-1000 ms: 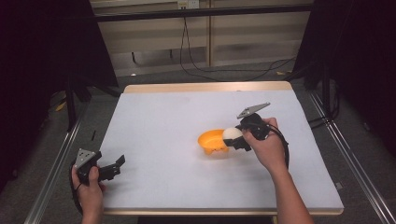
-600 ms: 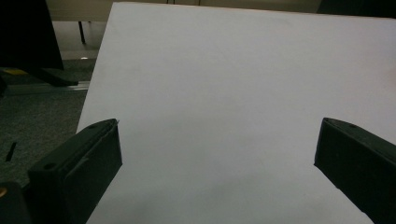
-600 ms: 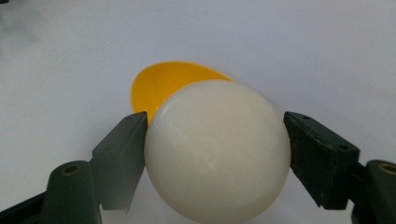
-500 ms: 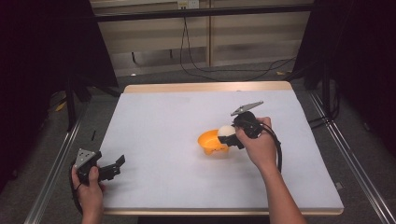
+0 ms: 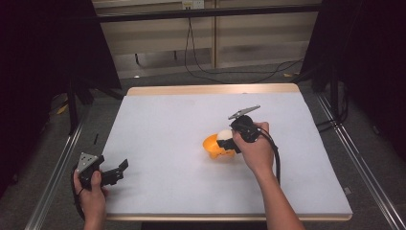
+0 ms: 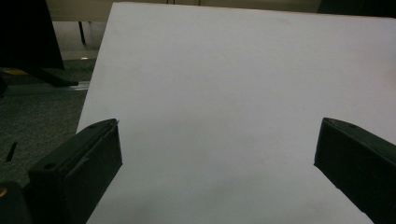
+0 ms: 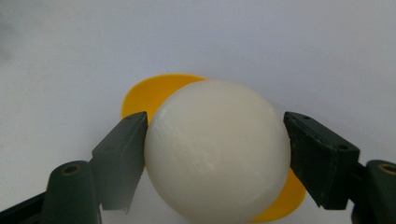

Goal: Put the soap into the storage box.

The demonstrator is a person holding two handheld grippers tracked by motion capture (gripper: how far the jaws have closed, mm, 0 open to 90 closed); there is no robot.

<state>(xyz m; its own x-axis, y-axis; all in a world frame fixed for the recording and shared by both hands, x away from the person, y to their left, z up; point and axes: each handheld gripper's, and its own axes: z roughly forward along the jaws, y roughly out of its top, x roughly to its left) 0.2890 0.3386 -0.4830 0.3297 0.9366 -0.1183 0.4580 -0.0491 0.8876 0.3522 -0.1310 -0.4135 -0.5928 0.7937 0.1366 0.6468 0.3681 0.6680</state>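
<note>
Your right hand-held gripper (image 7: 215, 154), having drifted toward nine o'clock, clamps the smooth white ball (image 7: 217, 151) over the shallow orange plastic bowl (image 5: 214, 146); your left hand-held gripper (image 6: 217, 163) idles, jaws apart.

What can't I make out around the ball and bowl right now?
- Inside of the orange bowl: right gripper view, hidden behind the white ball.
- Whether the ball touches the bowl: high view, too small; the right gripper covers it.
- Bowl's near rim: high view, hidden under the hand.

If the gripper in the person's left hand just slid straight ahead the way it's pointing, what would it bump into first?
Probably nothing: the left gripper is open and faces bare white table; the way looks free as far as the picture shows.
</note>
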